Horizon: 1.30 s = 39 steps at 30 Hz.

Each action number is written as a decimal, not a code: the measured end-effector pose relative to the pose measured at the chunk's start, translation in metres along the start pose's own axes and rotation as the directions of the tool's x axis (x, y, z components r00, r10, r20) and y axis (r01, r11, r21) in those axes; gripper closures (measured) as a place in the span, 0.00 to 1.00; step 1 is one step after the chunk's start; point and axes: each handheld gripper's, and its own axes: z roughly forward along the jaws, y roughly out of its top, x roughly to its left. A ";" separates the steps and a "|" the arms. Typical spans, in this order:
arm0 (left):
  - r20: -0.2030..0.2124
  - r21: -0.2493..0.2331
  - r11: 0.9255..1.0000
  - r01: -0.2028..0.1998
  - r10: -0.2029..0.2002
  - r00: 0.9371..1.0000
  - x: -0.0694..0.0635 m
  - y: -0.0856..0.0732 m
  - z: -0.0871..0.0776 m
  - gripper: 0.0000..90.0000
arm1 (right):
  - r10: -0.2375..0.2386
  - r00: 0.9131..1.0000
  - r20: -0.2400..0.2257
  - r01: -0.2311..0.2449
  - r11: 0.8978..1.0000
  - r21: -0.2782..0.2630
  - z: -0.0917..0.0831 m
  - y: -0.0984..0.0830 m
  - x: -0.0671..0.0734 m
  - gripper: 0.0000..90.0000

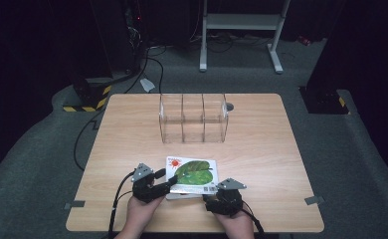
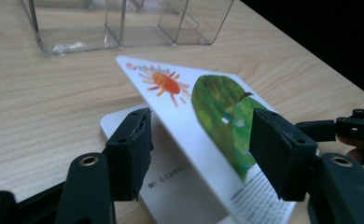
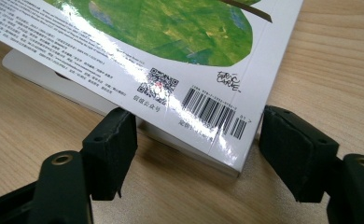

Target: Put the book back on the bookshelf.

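Note:
A picture book (image 1: 194, 172) with a green leaf and an orange sun on its cover lies near the table's front edge. In the left gripper view its cover (image 2: 217, 107) is raised at a slant off the white pages. My left gripper (image 2: 201, 149) is open around it, with one jaw under the cover and the other above. In the high view the left gripper (image 1: 166, 180) is at the book's left side. My right gripper (image 3: 199, 149) is open too. Its jaws straddle the near barcode corner of the book (image 3: 171, 28), by the spine. From above, the right gripper (image 1: 217, 195) is at the book's front right.
A clear plastic organiser (image 1: 193, 119) with three compartments stands behind the book, toward the far edge of the wooden table (image 1: 261, 149). Its front wall (image 2: 124, 23) is at the top of the left gripper view. Cables and a white metal frame lie on the floor beyond.

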 end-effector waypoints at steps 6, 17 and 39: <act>0.015 0.041 0.999 0.034 -0.035 0.999 0.006 -0.002 0.007 0.42 | 0.001 1.000 0.001 -0.001 1.000 -0.001 0.000 0.000 0.001 0.33; 0.100 0.121 0.992 0.026 -0.038 0.994 0.005 0.002 0.019 0.51 | -0.010 1.000 0.011 0.010 1.000 0.001 0.000 -0.001 0.002 0.33; 0.111 0.105 0.988 -0.117 0.106 0.988 0.006 0.004 0.015 0.67 | 0.029 0.998 -0.052 -0.029 1.000 -0.003 -0.012 -0.007 -0.008 0.33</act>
